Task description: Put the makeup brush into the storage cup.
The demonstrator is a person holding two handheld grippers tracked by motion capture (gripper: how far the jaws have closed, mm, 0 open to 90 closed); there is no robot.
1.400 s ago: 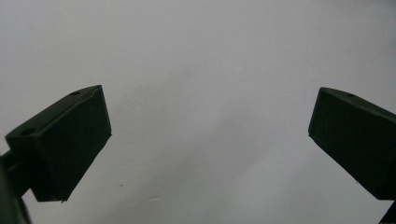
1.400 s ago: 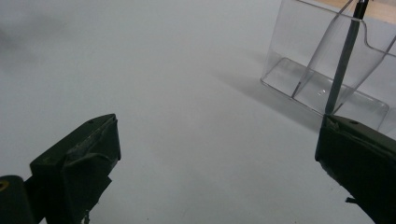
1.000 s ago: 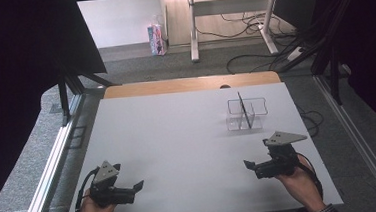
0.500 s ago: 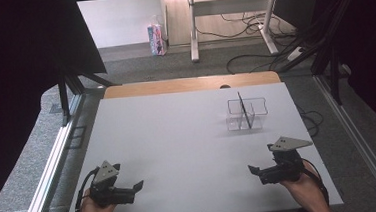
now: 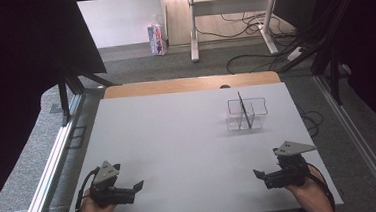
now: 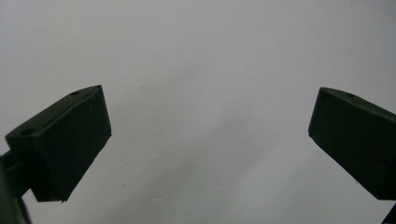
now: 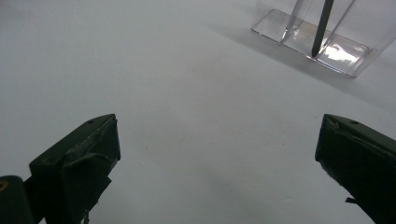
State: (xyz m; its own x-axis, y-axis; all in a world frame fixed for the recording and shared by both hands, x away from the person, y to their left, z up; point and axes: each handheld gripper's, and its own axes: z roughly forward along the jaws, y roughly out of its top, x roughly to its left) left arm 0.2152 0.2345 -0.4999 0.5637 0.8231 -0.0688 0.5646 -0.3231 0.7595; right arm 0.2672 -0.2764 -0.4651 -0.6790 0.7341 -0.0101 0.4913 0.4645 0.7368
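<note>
I hold my left tool (image 5: 137, 186) low over the near left corner of the white tabletop (image 5: 178, 136), its jaws spread wide with nothing between them; in the left gripper view bare white surface lies between the two black jaws. My right tool (image 5: 257, 173) sits near the near right edge, its jaws likewise released and empty. A clear plastic container (image 5: 246, 114) with compartments stands on the far right part of the tabletop, well apart from both tools, and a thin dark rod (image 5: 244, 109) leans upright inside it. In the right gripper view the container (image 7: 313, 35) shows ahead, toward the upper right, the rod's tip resting on its floor
</note>
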